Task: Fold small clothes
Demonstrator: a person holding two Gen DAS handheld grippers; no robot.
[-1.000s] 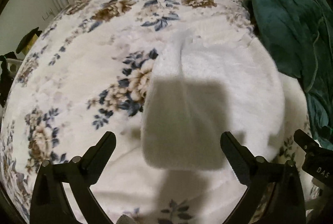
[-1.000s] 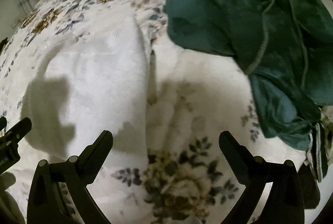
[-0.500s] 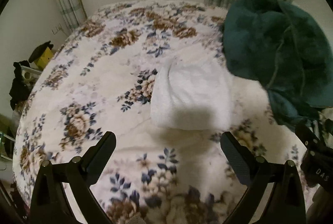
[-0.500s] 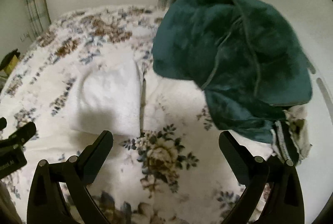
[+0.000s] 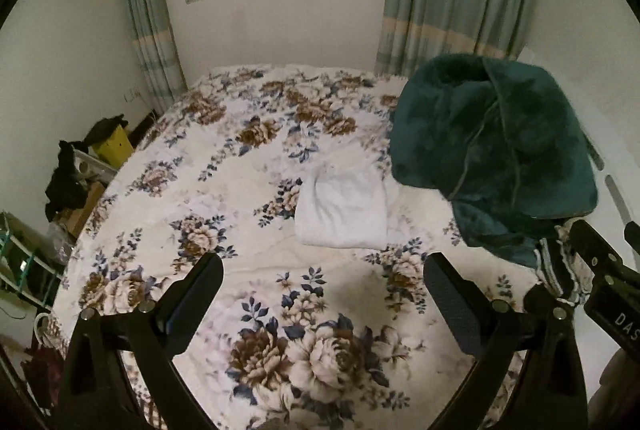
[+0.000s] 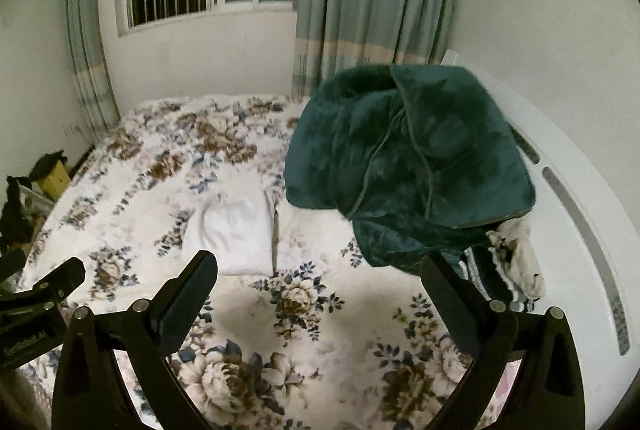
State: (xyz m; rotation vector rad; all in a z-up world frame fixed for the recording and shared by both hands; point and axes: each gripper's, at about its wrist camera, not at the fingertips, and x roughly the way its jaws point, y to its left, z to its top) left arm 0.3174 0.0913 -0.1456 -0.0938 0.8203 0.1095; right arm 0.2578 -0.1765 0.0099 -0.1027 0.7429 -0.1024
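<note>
While the folded white garment (image 5: pixel 344 206) lies flat mid-bed, just beside the green blanket (image 5: pixel 492 154) heaped along the bed's right edge, you hold the left gripper (image 5: pixel 322 294) and right gripper (image 6: pixel 318 292) spread wide and empty above the near edge, clear of the cloth so it sits undisturbed. More small clothes (image 6: pixel 508 262) peek from under the blanket, mostly hidden.

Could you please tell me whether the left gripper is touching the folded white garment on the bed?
Apart: the left wrist view shows the open left gripper short of the folded white garment, floral bedspread between.
</note>
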